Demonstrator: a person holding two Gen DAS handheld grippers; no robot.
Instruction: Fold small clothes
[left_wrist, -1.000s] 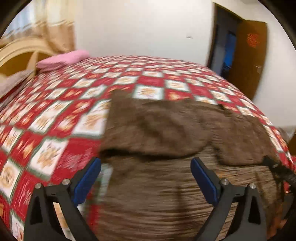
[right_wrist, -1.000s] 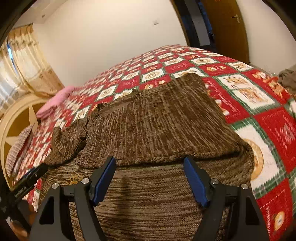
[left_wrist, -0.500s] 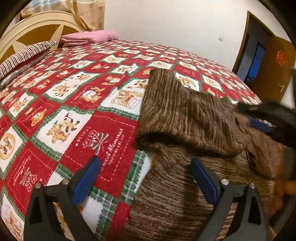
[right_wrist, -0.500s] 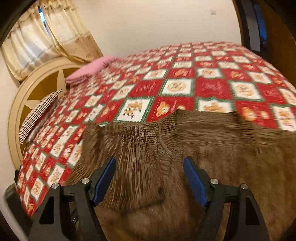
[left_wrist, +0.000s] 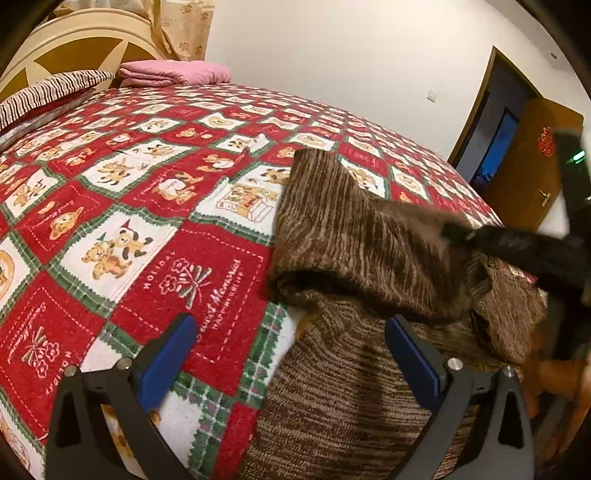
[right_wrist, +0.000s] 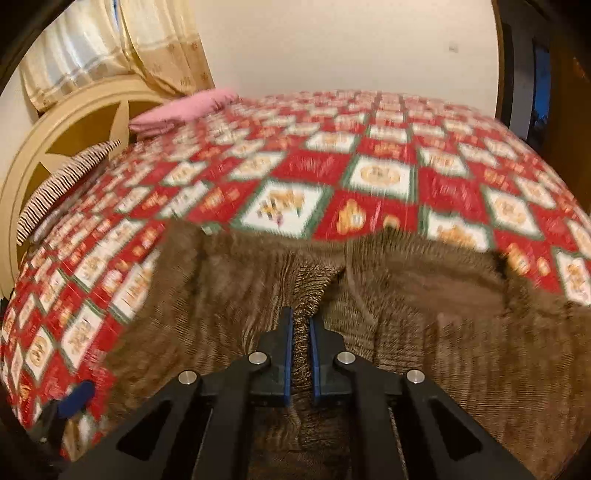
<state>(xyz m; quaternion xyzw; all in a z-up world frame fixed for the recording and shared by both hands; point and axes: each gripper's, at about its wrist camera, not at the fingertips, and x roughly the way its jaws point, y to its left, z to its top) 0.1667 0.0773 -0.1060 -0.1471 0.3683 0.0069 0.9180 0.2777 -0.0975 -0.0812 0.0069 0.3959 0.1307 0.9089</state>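
A brown knit sweater (left_wrist: 354, 236) lies half folded on the red and white patchwork bedspread (left_wrist: 122, 206), with its lower part hanging over the near edge. My left gripper (left_wrist: 288, 350) stands open above that edge, one finger over the bedspread and the other over the knit, holding nothing. In the right wrist view the same sweater (right_wrist: 424, 295) is blurred, and my right gripper (right_wrist: 301, 328) is shut on a raised ridge of it. From the left wrist view the right gripper (left_wrist: 454, 230) shows as a dark blurred shape reaching in onto the fold.
Against the cream headboard (left_wrist: 74, 40) lie a folded pink cloth (left_wrist: 173, 72) and a striped pillow (left_wrist: 44, 90). A brown door (left_wrist: 528, 166) stands open at the right, by a white wall. My left gripper's blue pad (right_wrist: 75, 402) shows low left in the right wrist view.
My right gripper swept leftward across the sweater and closed on a ridge of the knit. The left gripper rolled and shifted toward the sweater's left edge, staying open.
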